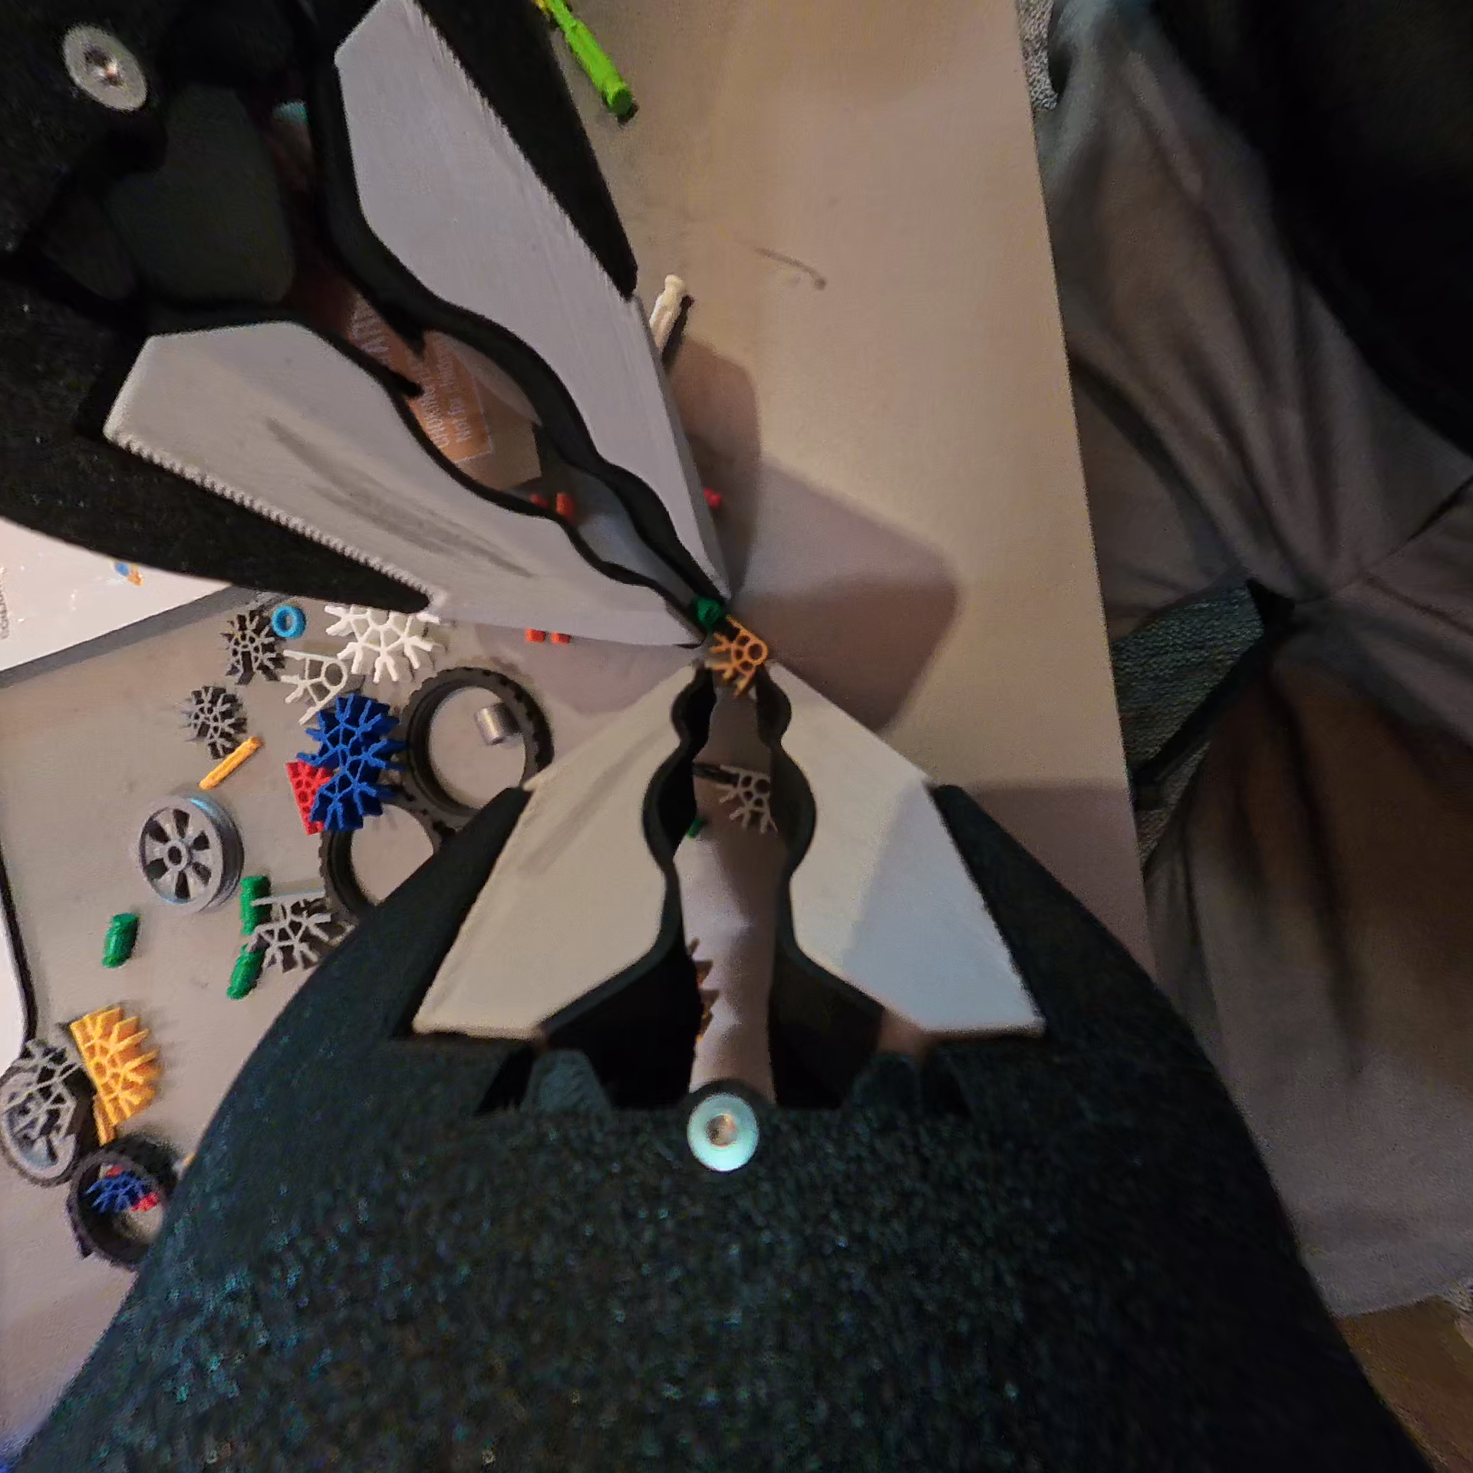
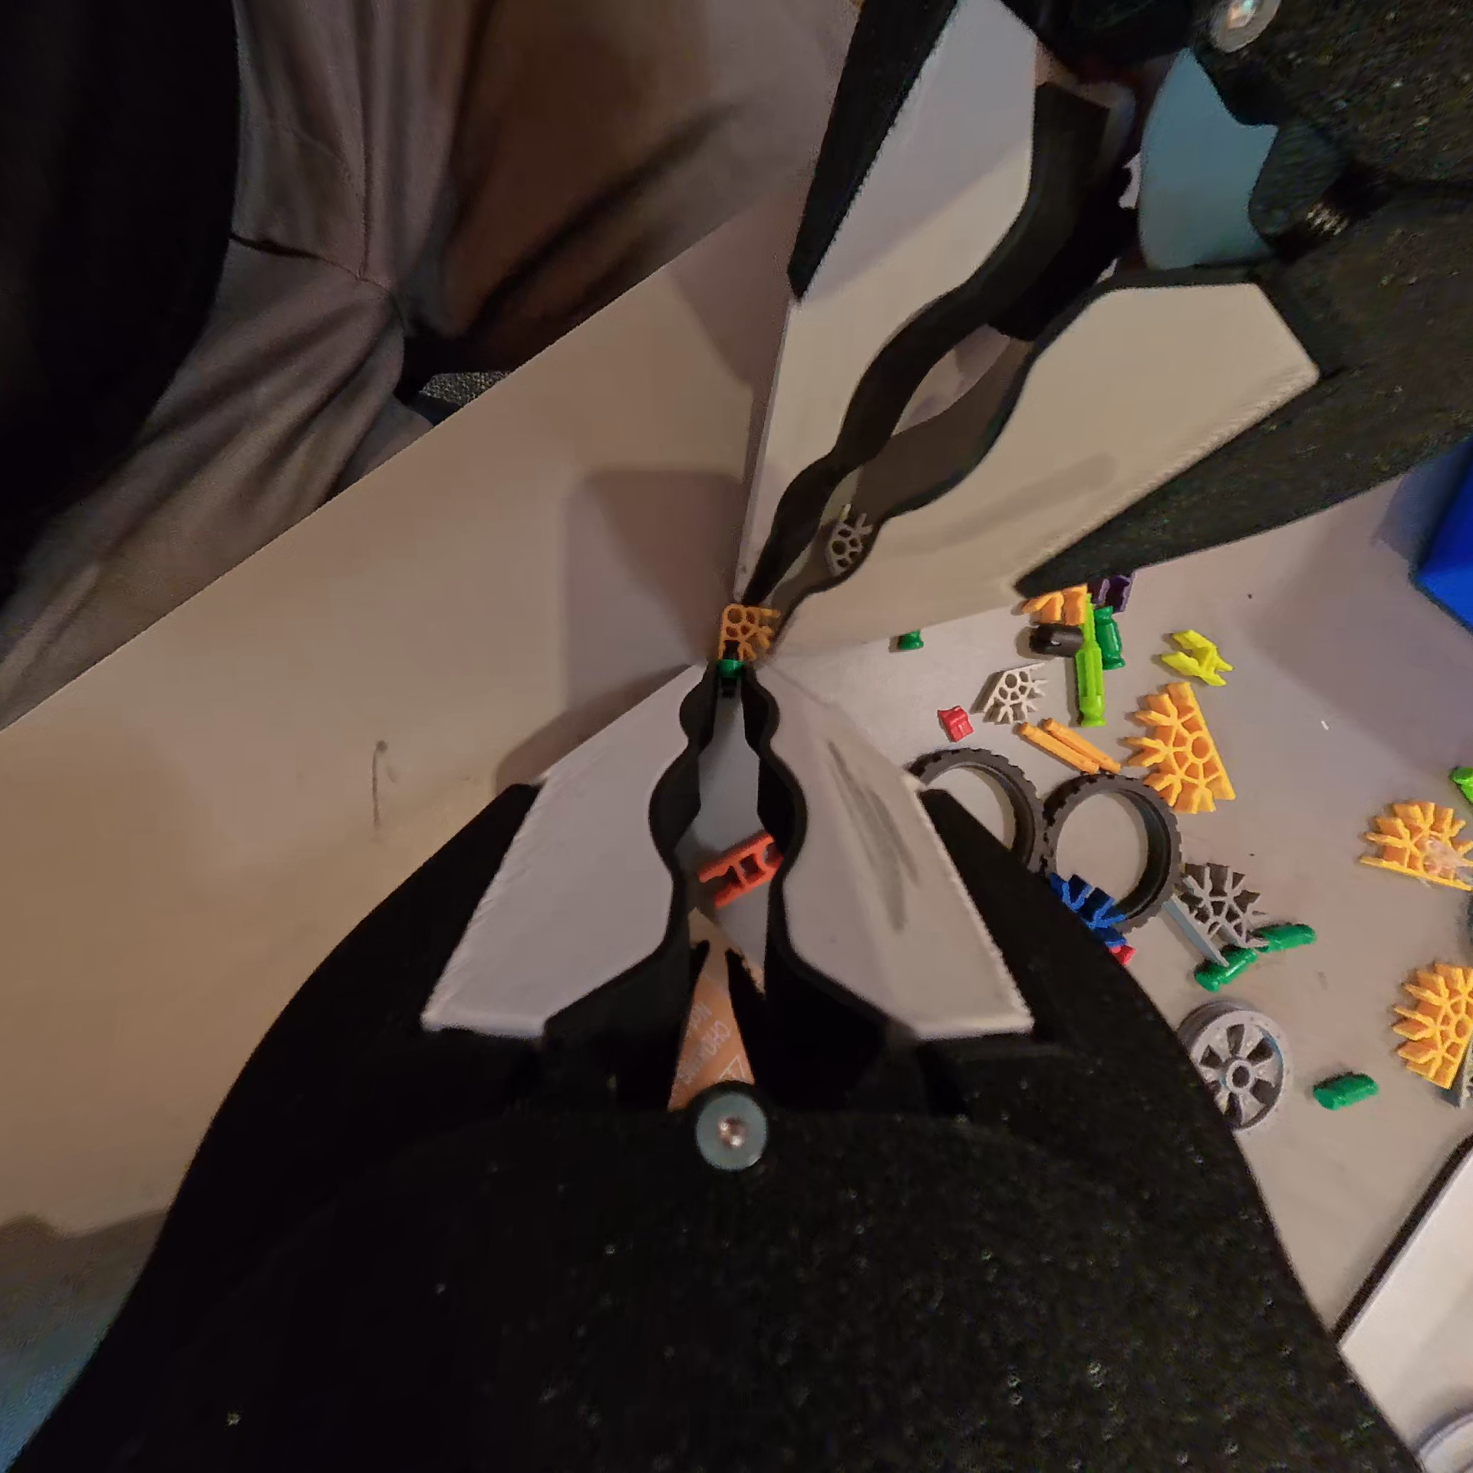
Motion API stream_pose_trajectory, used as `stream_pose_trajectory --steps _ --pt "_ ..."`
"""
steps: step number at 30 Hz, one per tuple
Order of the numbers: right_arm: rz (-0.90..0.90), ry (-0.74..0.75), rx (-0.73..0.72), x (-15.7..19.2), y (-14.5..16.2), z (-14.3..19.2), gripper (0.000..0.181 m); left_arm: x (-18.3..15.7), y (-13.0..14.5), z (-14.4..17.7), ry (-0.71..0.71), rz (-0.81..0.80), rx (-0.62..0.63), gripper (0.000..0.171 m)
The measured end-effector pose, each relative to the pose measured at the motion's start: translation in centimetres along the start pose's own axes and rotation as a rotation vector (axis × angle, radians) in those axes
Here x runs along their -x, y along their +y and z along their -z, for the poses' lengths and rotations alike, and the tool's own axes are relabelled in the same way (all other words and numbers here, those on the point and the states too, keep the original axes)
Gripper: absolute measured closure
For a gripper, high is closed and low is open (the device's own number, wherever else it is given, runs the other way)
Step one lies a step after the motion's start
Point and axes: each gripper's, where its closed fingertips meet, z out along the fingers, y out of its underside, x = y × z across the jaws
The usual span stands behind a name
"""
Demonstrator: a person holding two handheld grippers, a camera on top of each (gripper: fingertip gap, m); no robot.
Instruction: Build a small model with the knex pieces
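- The left hand-held gripper (image 1: 729, 665) is pinching a small orange connector piece (image 1: 740, 654) at its very tips, its jaws closed down on it.
- The right hand-held gripper (image 2: 729, 673) is clamping the end of a short green rod (image 2: 728, 668) between its tips, its jaws drawn tight with only the rod between them.
- The green rod is touching the lower edge of the orange connector piece (image 2: 748, 631), and the two grippers are meeting tip to tip just above the grey tabletop (image 2: 359, 677).
- Both held parts are sitting over a bare patch of the tabletop (image 1: 837, 239), near its front edge, where a person's grey clothing (image 1: 1243, 398) is showing beyond.
- Loose building pieces are lying on the tabletop to one side: two black tyre rings (image 2: 1112, 837) touching each other, a grey spoked wheel (image 2: 1235, 1064), several yellow fan-shaped connectors (image 2: 1180, 745), blue connectors (image 1: 355, 749), a white snowflake connector (image 1: 386, 638) and short green rods (image 1: 119, 939).
- A red clip piece (image 2: 741, 869) is showing through the gap behind the right gripper's tips, lying on the tabletop.
- A lime-green rod (image 1: 594, 60) is lying well apart from the pile, at the tabletop's far end in the left wrist view.
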Motion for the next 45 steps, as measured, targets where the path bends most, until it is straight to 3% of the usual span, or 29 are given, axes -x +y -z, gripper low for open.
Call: stream_pose_trajectory --steps 4,8,15,24,41,45 --pt "-0.005 0.001 0.018 0.0 0.0 0.0 0.177 -0.1 -0.1 0.0 -0.020 0.009 -0.011 0.165" --pt "-0.011 0.003 0.030 0.0 0.1 0.0 0.176 0.2 0.0 0.1 -0.125 -0.003 -0.005 0.161" --pt "-0.011 0.006 0.043 0.0 0.0 0.0 0.177 -0.3 -1.7 0.4 -0.211 0.015 -0.044 0.171" --pt "-0.018 0.006 0.046 0.0 0.0 -0.1 0.176 -0.2 -0.9 -0.4 -0.192 0.084 0.012 0.169" --pt "-0.060 -0.016 0.080 0.3 0.2 -0.1 0.176 -0.2 -0.8 -0.6 -0.267 0.046 0.079 0.168" --pt "-0.075 -0.026 0.075 0.3 0.2 -0.1 0.176 -0.2 -0.7 -0.6 -0.330 -0.027 0.169 0.169"
